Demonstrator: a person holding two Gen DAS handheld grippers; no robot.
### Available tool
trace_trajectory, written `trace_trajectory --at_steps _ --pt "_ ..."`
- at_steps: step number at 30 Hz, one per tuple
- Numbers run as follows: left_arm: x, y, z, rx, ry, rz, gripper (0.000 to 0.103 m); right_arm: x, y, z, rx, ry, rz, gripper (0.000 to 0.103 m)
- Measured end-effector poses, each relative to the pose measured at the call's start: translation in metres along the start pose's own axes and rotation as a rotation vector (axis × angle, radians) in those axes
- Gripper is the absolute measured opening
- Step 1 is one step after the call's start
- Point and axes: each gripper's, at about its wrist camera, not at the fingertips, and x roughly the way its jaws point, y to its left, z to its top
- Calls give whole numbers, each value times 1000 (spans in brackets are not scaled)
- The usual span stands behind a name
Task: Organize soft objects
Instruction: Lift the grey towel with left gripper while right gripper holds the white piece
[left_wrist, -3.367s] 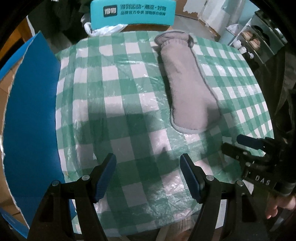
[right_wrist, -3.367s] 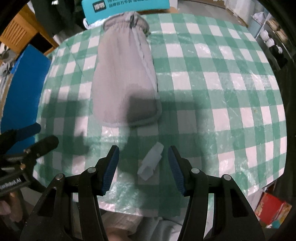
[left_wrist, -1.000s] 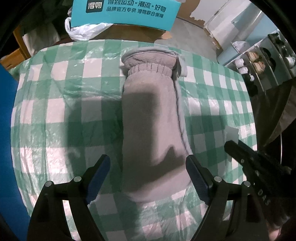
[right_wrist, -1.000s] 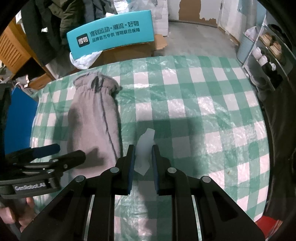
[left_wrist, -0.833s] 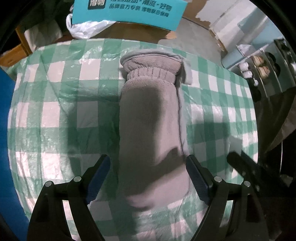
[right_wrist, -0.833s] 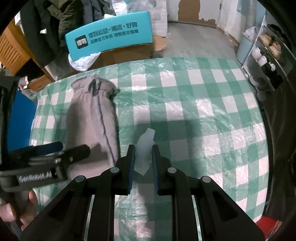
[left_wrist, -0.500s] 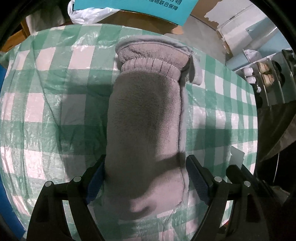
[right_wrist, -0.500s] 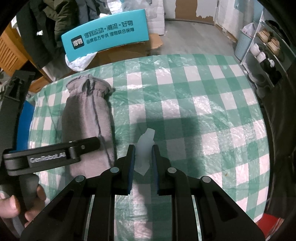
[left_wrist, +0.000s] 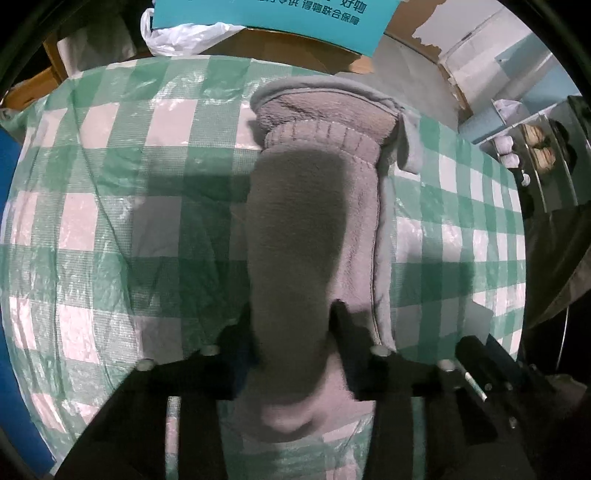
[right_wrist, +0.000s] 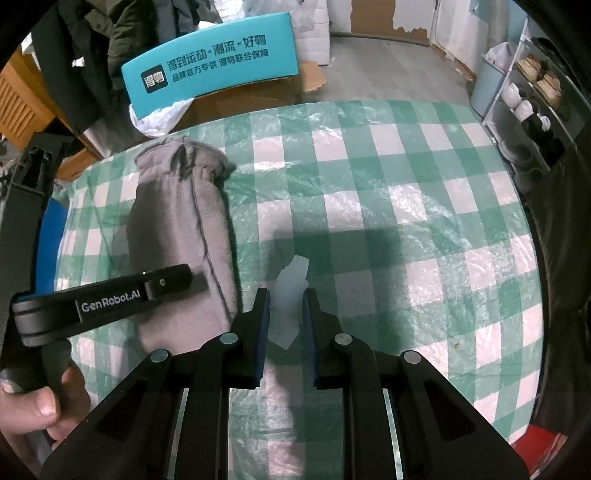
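the left gripper (left_wrist: 291, 325) has just been closing its jaws, and they now pinch the near, rounded end of the grey fleece mitten (left_wrist: 314, 221), bunching the soft cloth into a ridge between the two black fingers (left_wrist: 347, 325). seen from the right wrist view, that same gripper's black handle (right_wrist: 99, 299), printed with white lettering, lies across the mitten's lower part, with a person's hand (right_wrist: 40, 402) wrapped round it at the bottom left.

the right gripper (right_wrist: 286, 317) is clamped on a small translucent white plastic piece (right_wrist: 290, 291), which sticks up past the blue-lined pads (right_wrist: 263, 332) above the cloth.

the mitten lies lengthwise on the green-and-white checked plastic tablecloth (left_wrist: 110, 229), its gathered cuff (left_wrist: 325, 122) pointing away toward the far edge of the table, its closed end toward the person. it sits left of the right gripper, just beside it.

beyond the table's far edge stands a teal curved cardboard sign with white chinese lettering (right_wrist: 214, 62), with a crumpled white plastic bag (right_wrist: 159, 118) under its left end and brown cardboard (right_wrist: 251, 92) behind. at the far right a metal rack holding shoes (right_wrist: 535, 96) stands against the wall. a blue panel (left_wrist: 14, 332) runs along the table's left side.
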Motion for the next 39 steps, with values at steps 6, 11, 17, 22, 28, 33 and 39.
trace_trajectory --at_steps 6,11,17,22,28,33,39 --pt "-9 -7 -4 84 -30 14 14 -3 2 0 -4 -7 2 16" --pt "-22 -13 -10 162 -66 26 13 -6 4 0 -8 -11 4 16" --pt "-36 -8 -19 214 -87 43 12 -13 9 -2 -16 -22 14 16" --pt "-50 -2 -26 244 -123 62 12 -21 16 -4 -33 -31 21 16" --pt "-74 5 -34 272 -167 65 12 -33 27 -7 -60 -47 29 16" --pt "-95 10 -44 291 -206 69 12 -45 37 -10 -84 -61 31 16" --pt "-120 17 -54 313 -264 96 12 -61 47 -13 -107 -86 38 16"
